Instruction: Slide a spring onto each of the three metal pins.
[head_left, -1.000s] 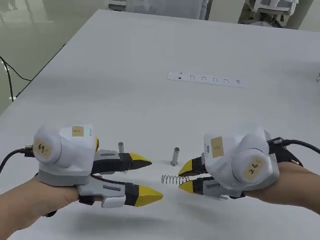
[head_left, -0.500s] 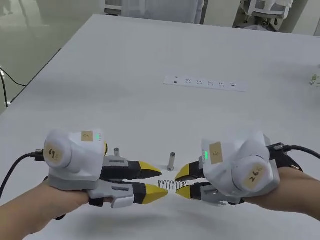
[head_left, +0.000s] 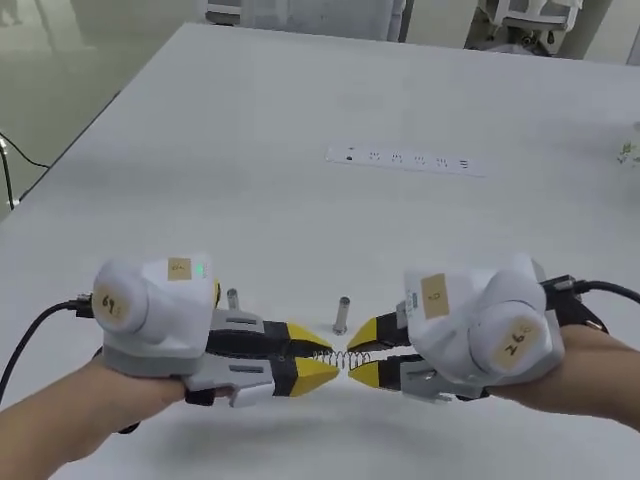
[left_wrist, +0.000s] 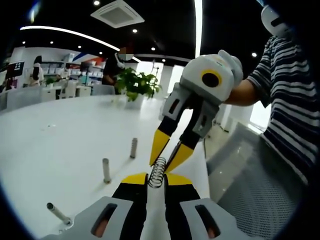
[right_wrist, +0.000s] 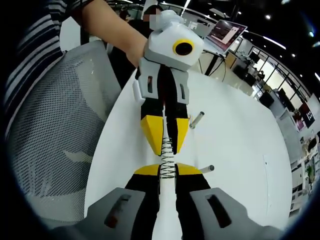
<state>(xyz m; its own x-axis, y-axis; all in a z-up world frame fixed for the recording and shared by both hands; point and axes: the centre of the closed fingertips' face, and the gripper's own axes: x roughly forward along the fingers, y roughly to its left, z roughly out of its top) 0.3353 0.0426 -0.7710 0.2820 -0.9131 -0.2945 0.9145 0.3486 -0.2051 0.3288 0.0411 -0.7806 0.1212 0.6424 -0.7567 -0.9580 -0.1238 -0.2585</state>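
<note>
Spring (head_left: 341, 356) is where I start: it hangs level just above the table (head_left: 300, 200), close to the near edge and about midway along it, held at both ends. My left gripper (head_left: 322, 358) has its yellow-tipped jaws closed on one end. My right gripper (head_left: 362, 352) has its jaws closed on the other, so the coils span the short gap between the two sets of tips. In the left gripper view the spring (left_wrist: 157, 172) rises from between my own tips and runs up into the right gripper (left_wrist: 169, 154), whose jaws narrow to a V around it. The right gripper view shows the same from the other side: the spring (right_wrist: 167, 154) stands between my tips and reaches into the left gripper (right_wrist: 166, 135).

None of the metal pins (left_wrist: 133, 148) carries a spring yet. The pin nearest the spring (head_left: 342, 315) stands upright on the table just beyond the coils, toward the far edge, and does not touch them. A second pin (head_left: 233, 298) stands just beyond the left gripper's white body. A third pin (left_wrist: 59, 213) sits low in the left gripper view. It looks tilted there, though the fisheye may be bending it, so I cannot say whether it is upright.

A white power strip (head_left: 405, 160) lies flat farther out toward the far edge, well apart from the pins.
</note>
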